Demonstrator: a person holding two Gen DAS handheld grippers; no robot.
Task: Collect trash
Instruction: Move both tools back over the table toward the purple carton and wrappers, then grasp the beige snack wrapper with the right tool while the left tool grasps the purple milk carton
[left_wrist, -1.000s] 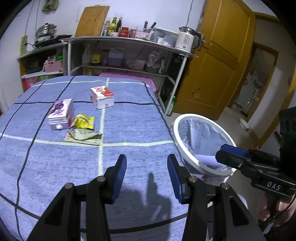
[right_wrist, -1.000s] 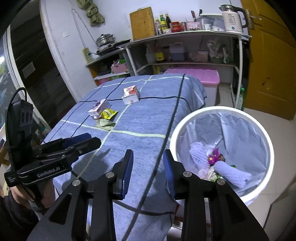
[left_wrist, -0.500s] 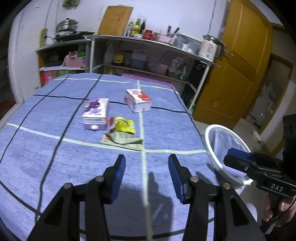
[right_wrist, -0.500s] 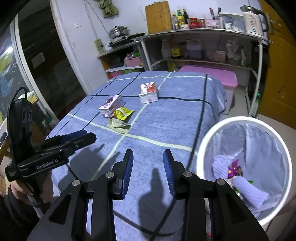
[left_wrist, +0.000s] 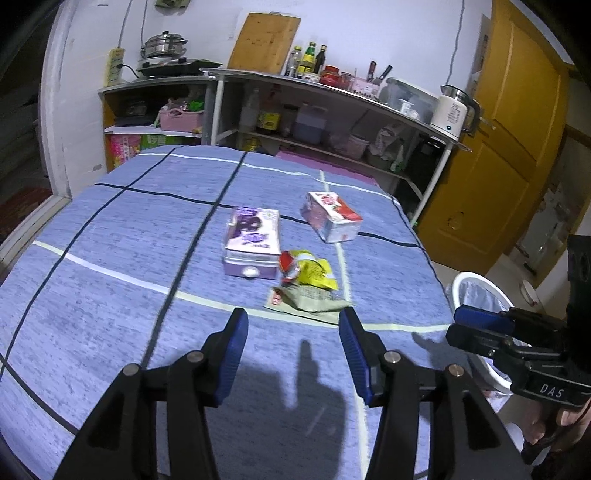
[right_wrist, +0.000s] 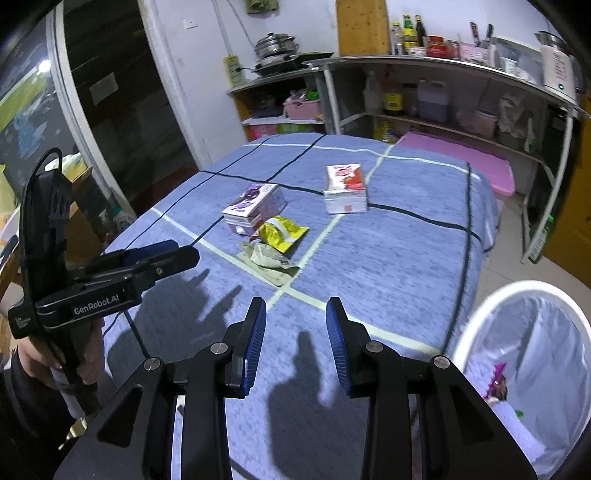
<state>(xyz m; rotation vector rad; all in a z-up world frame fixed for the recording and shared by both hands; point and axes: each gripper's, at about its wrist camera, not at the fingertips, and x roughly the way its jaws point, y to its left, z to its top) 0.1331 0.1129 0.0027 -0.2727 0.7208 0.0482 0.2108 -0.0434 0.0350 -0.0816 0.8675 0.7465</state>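
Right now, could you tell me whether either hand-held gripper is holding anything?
Nothing is held: the left hand-held gripper and right hand-held gripper are both open and empty.

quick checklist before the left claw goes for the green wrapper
1. Left claw empty, jaws just opened wider: ok
2. Green wrapper in view ahead of the claw, nothing on top: ok
3. Yellow wrapper apart from the green one: not ok, they touch
4. Right claw empty, clear of the wrappers: ok
5. Bin open beside the table: ok
6. Wrapper lies loose: cannot tell
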